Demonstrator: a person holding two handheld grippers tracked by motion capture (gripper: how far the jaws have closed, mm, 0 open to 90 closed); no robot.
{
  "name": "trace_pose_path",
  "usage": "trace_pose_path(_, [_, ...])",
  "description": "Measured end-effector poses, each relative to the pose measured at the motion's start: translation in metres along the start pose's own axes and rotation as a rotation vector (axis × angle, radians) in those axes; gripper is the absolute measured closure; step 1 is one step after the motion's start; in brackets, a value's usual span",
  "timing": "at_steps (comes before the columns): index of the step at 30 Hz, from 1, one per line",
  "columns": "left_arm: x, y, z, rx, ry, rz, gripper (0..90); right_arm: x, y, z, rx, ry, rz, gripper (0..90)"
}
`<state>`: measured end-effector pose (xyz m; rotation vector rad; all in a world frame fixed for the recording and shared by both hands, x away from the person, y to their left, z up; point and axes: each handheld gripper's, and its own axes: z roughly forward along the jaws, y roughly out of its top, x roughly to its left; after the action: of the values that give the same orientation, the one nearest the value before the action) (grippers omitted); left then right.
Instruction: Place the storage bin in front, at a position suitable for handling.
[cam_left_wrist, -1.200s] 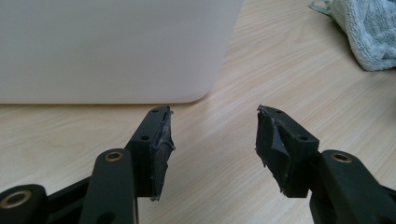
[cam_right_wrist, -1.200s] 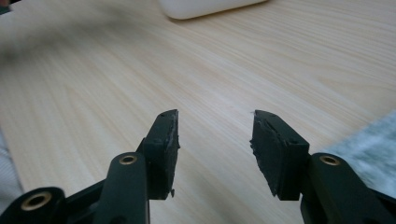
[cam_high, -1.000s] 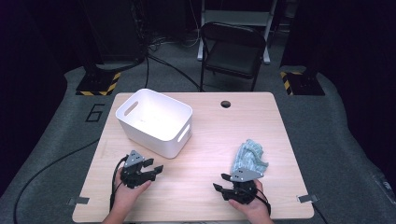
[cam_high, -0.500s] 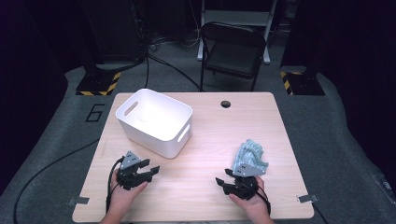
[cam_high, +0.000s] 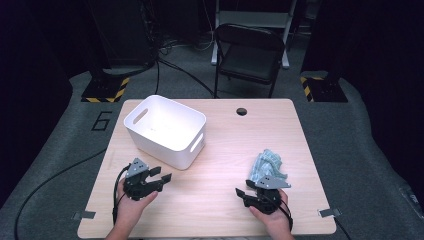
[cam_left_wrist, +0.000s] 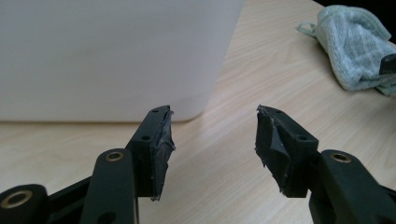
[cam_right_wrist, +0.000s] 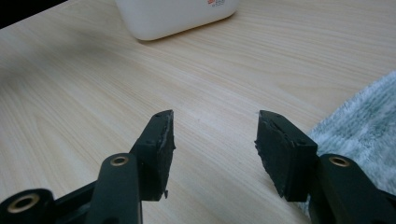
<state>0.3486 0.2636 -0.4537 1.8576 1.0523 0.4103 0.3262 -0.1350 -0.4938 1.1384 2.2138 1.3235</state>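
Currently both claws rest low over the bench (cam_high: 220, 150), nothing between the jaws of either. Left claw (cam_high: 161, 181): jaws spread wide, released, aimed at the near corner of the white bin (cam_high: 165, 130), which stands just ahead of it and apart. Right claw (cam_high: 242, 196): jaws parted, have just been closing slightly, only bare wood in the gap. Crumpled grey-green cloth (cam_high: 267, 165) lies just beside the right claw, off its right jaw, its edge showing next to that jaw in the right gripper view (cam_right_wrist: 364, 130). Cloth not gripped.
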Motion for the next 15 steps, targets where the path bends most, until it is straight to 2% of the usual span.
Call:
trace_pose_path(5, [-0.005, 0.017, -0.003, -0.004, 0.008, 0.024, 45.9, -0.002, -0.001, -0.004, -0.012, -0.02, -0.007, 47.8])
trace_pose_path(7, [-0.006, 0.024, -0.004, -0.011, 0.005, 0.024, 46.0, -0.003, -0.001, -0.006, -0.015, -0.029, 0.004, 47.9])
trace_pose_path(10, [-0.007, 0.038, -0.004, 0.016, -0.005, 0.039, 45.8, -0.006, -0.001, -0.008, -0.021, -0.039, 0.008, 48.0])
trace_pose_path(15, [-0.01, 0.058, -0.003, -0.003, 0.001, 0.085, 45.8, -0.011, -0.001, -0.012, -0.037, -0.053, 0.04, 48.0])
